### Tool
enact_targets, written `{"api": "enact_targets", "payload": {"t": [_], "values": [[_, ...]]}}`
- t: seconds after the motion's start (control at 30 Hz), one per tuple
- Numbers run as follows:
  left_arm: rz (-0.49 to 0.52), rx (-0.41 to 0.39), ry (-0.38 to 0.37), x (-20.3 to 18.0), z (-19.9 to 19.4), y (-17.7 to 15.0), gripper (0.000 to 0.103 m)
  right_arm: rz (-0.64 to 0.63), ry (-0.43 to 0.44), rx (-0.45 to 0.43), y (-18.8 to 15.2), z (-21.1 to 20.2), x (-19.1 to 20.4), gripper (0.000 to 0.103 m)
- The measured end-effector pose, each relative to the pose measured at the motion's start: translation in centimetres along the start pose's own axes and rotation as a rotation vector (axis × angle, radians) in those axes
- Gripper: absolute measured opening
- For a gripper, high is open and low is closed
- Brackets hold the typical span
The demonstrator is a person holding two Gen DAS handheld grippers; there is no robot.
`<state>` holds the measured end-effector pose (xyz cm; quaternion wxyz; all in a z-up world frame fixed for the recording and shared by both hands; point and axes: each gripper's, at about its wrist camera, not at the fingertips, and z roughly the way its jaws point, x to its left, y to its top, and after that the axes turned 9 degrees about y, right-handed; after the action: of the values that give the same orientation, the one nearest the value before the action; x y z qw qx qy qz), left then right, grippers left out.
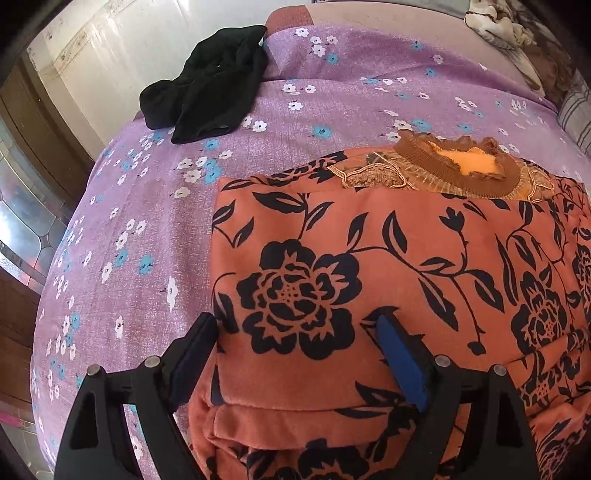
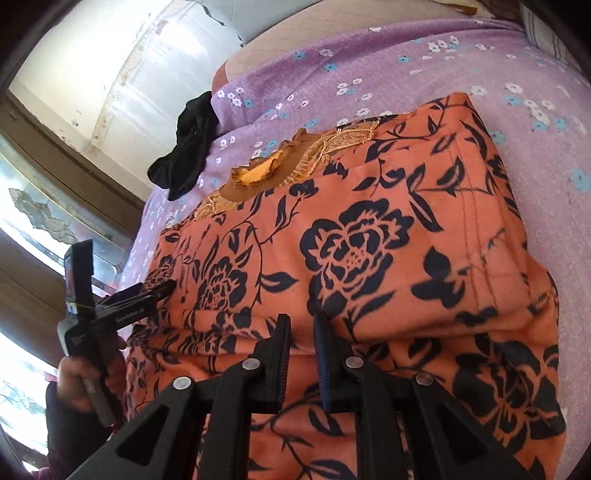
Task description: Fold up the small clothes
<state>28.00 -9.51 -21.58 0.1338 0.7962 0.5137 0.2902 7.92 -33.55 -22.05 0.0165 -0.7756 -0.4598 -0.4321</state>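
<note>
While left gripper point(image 1: 295, 322) open, right gripper point(image 2: 301, 322) closed: purple floral bedsheet point(image 1: 343, 85), white wall point(image 1: 129, 33).

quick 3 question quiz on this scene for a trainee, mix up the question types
1. True or false: the black cloth lies on the orange top.
2. Which tool has its jaws wide apart? A left, B right, C both.
3. What colour is the top's ribbed collar?

Key
1. False: it lies apart from the top, on the purple sheet.
2. A: the left tool is open; the right tool is nearly shut.
3. Brown.
</note>
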Motion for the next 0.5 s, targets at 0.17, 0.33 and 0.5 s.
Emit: {"api": "enact_targets", "payload": {"t": [0.17,0.33,0.5], "values": [[-0.032,-0.048,-0.053,0.4,-1.9,-0.8,0.088,-0.032,-0.015,0.045,-1.4,-0.9,-0.2,0.016],[0.017,-0.057,-0.065,-2.0,-3.1,-1.7,0.088,-0.057,-0.003,-0.026,-0.4,-2.9,1.0,0.018],[0.094,-0.075,0.027,-4.5,-2.7,-2.1,0.089,-0.048,-0.076,-0.065,1.8,-1.9,1.5,0.018]]}}
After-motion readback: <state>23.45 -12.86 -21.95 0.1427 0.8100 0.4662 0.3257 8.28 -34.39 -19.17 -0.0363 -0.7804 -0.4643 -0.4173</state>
